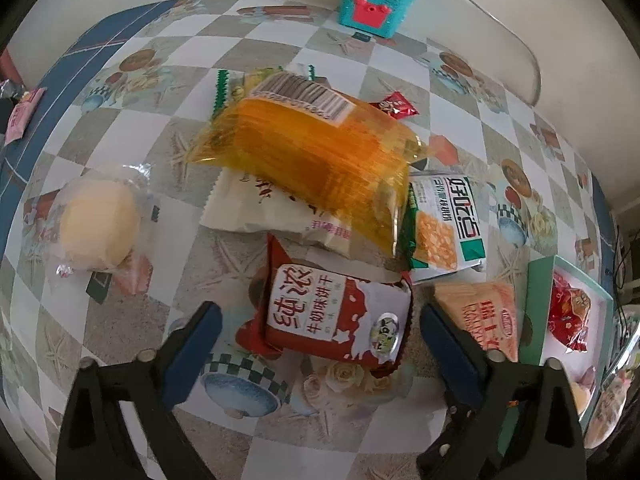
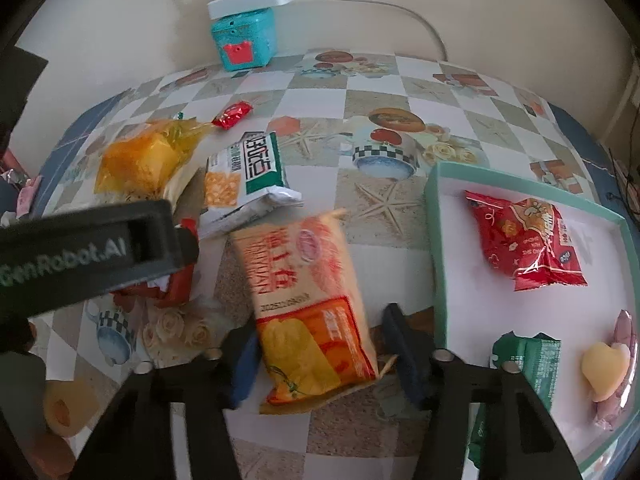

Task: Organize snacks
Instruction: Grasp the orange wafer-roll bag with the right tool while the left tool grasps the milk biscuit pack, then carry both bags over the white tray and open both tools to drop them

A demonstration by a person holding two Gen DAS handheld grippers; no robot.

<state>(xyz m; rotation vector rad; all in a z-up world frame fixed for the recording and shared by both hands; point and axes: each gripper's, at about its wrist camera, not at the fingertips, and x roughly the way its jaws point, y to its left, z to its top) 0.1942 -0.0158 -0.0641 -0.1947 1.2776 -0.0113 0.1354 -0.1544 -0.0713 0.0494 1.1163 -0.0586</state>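
Observation:
A red-and-white biscuit packet (image 1: 336, 316) lies flat on the checked tablecloth between the fingers of my left gripper (image 1: 324, 336), which is open with a gap on both sides. My right gripper (image 2: 322, 356) straddles the near end of an orange-and-cream packet (image 2: 304, 288). Its left pad (image 2: 244, 360) is at the packet's edge and a slim gap shows at the right pad, so it is open. That same orange-and-cream packet (image 1: 480, 320) lies right of the biscuit packet. A teal-rimmed tray (image 2: 436, 240) holds a red packet (image 2: 524, 240), a green packet (image 2: 528, 360) and a heart-shaped sweet (image 2: 604, 368).
Behind the biscuit packet are piled a yellow-orange packet (image 1: 312, 152), a white packet (image 1: 272, 208) and a green-and-white packet (image 1: 444, 224). A wrapped round bun (image 1: 100, 224) lies left, a small red sweet (image 1: 394, 106) behind. A teal tin (image 1: 376, 0) stands by the wall.

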